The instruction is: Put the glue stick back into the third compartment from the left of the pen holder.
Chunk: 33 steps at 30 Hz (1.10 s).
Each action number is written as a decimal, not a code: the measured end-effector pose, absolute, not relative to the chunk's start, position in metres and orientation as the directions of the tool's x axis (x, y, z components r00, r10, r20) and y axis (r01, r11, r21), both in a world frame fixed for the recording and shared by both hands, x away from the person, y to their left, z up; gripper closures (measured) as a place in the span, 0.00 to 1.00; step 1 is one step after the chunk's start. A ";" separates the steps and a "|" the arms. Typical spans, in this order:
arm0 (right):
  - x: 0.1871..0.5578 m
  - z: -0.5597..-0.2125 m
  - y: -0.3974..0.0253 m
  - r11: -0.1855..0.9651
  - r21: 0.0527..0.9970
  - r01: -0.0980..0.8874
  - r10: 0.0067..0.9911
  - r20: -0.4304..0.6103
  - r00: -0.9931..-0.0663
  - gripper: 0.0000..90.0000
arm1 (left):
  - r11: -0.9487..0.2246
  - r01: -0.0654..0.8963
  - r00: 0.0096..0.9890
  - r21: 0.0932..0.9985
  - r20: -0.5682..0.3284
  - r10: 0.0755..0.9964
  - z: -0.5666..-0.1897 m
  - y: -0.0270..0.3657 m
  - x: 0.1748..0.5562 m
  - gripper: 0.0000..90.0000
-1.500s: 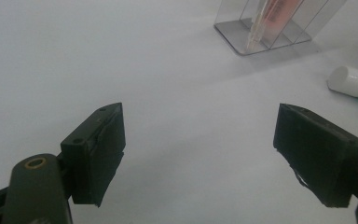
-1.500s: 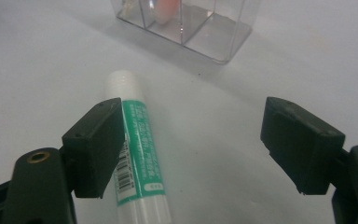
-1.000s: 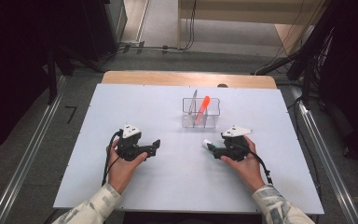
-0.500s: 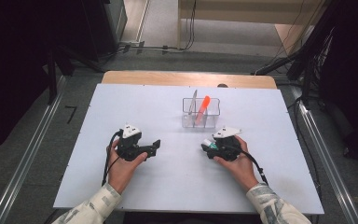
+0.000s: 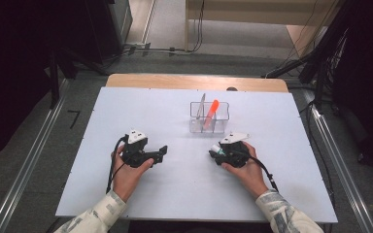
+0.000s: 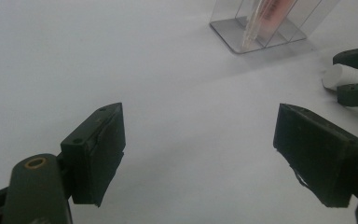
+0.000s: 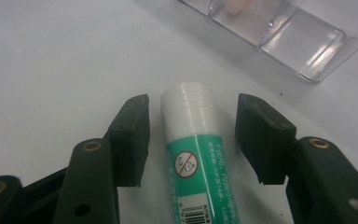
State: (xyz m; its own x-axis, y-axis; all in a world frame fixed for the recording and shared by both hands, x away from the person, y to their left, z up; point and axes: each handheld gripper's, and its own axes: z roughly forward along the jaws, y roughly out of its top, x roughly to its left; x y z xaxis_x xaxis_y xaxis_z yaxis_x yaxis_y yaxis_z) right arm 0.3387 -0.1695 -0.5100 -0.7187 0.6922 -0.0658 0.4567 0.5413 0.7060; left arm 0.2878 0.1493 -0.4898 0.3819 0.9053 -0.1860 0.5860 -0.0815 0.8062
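On the white table (image 5: 175,194), just in front of the clear organizer (image 5: 209,123), the right gripper (image 7: 191,135) straddles the glue stick (image 7: 198,158), jaws spread, not yet gripping; closing comes next. The left gripper (image 6: 200,154) gapes empty.

The green glue stick (image 7: 196,163) bears a prohibition sign, small unreadable print and a barcode.

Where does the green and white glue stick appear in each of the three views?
High view: glue stick right of centre, at the right gripper.
Left gripper view: white cap at the right edge.
Right gripper view: bottom centre, between open jaws.
Shared landmark: clear organizer.
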 end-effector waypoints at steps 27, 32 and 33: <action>0.339 -0.511 -0.170 0.526 0.711 0.467 0.684 -0.027 -0.729 0.70 | -0.079 0.585 0.383 0.808 -0.189 0.904 -0.490 0.149 0.287 0.19; 0.337 -0.509 -0.169 0.533 0.713 0.455 0.684 -0.046 -0.728 0.71 | -0.073 0.582 0.381 0.810 -0.192 0.904 -0.489 0.150 0.287 0.19; 0.337 -0.508 -0.170 0.529 0.716 0.455 0.686 -0.046 -0.726 0.71 | -0.071 0.582 0.379 0.810 -0.194 0.905 -0.489 0.150 0.287 0.19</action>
State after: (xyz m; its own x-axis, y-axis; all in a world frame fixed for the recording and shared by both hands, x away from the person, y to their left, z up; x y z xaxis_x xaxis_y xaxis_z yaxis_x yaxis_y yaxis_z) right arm 0.3368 -0.1696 -0.5081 -0.7261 0.6861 -0.0456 0.4551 0.5292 0.7161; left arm 0.2869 0.1502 -0.4885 0.3792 0.9048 -0.1937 0.5823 -0.0706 0.8099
